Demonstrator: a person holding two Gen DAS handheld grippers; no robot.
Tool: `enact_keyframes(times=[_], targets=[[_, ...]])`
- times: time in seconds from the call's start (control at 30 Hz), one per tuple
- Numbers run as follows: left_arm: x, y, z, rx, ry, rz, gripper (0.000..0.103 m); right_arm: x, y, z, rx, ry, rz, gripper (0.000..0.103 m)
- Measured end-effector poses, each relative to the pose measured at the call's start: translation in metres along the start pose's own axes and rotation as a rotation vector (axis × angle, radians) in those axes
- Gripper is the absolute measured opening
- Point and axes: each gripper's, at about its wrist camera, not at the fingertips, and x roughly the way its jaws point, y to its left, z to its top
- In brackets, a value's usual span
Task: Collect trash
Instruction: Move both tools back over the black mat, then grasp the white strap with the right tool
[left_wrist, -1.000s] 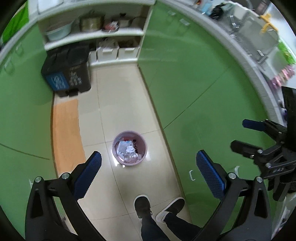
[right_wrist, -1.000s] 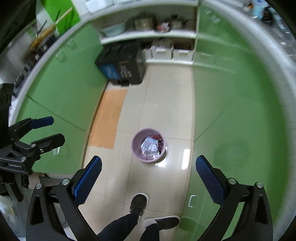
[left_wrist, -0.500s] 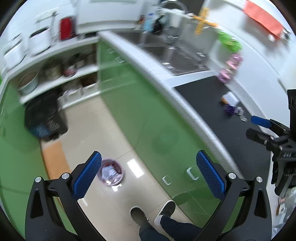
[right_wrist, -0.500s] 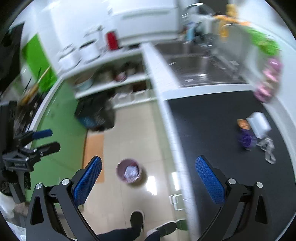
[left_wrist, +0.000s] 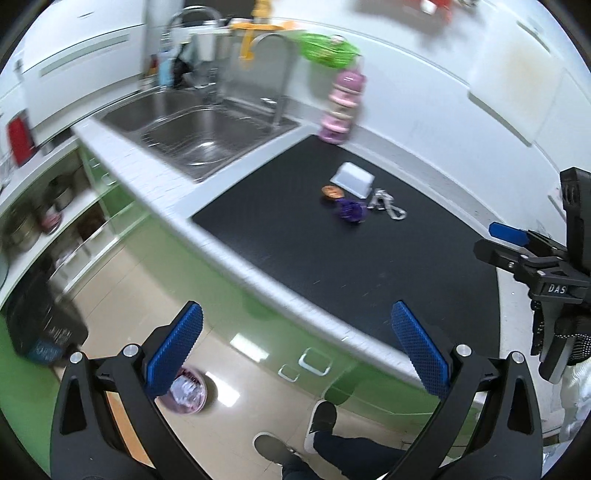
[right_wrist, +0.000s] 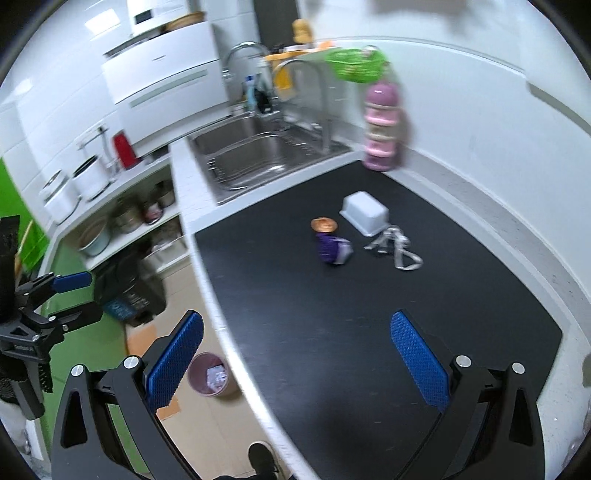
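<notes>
Trash lies on a black counter mat (right_wrist: 369, 314): a purple crumpled wrapper (right_wrist: 333, 250), an orange lid (right_wrist: 324, 224), a white plastic box (right_wrist: 365, 213) and a silvery crumpled wrapper (right_wrist: 397, 246). The same pieces show in the left wrist view: purple wrapper (left_wrist: 350, 209), orange lid (left_wrist: 332, 191), white box (left_wrist: 352, 179), silvery wrapper (left_wrist: 388, 205). A pink bin (right_wrist: 211, 374) with trash stands on the floor; it also shows in the left wrist view (left_wrist: 186, 391). My left gripper (left_wrist: 297, 349) and right gripper (right_wrist: 297, 356) are open, empty, well short of the trash.
A steel sink (right_wrist: 255, 155) with a faucet lies left of the mat. A pink stacked container (right_wrist: 380, 129) stands by the wall. Green cabinets (left_wrist: 236, 295), open shelves with pots (right_wrist: 125, 218) and a dark bin (right_wrist: 129, 291) stand below. The person's shoes (left_wrist: 321, 421) are on the floor.
Both grippers swung up from the floor and the pink bin toward the counter. The black mat and its trash now fill the views. Both grippers stayed open.
</notes>
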Motion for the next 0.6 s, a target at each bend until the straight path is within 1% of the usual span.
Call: enact_keyframes(times=[0.13, 0.27, 0.4, 0.6], targets=[[0.025, -0.025, 0.018, 0.029, 0.008, -0.019, 0.100, 0.006, -0.030, 0.005, 0.009, 0.005, -0.037, 0.097], [0.054, -0.044, 0.040, 0.051, 0.026, -0.016, 0.100, 0.019, -0.054, 0.016, 0.007, 0.019, -0.054, 0.097], [0.076, -0.054, 0.059, 0.051, 0.040, -0.011, 0.100, 0.037, -0.076, 0.033, -0.003, 0.034, -0.059, 0.097], [0.112, -0.064, 0.076, 0.044, 0.069, 0.013, 0.100, 0.074, -0.107, 0.058, -0.019, 0.068, -0.053, 0.097]])
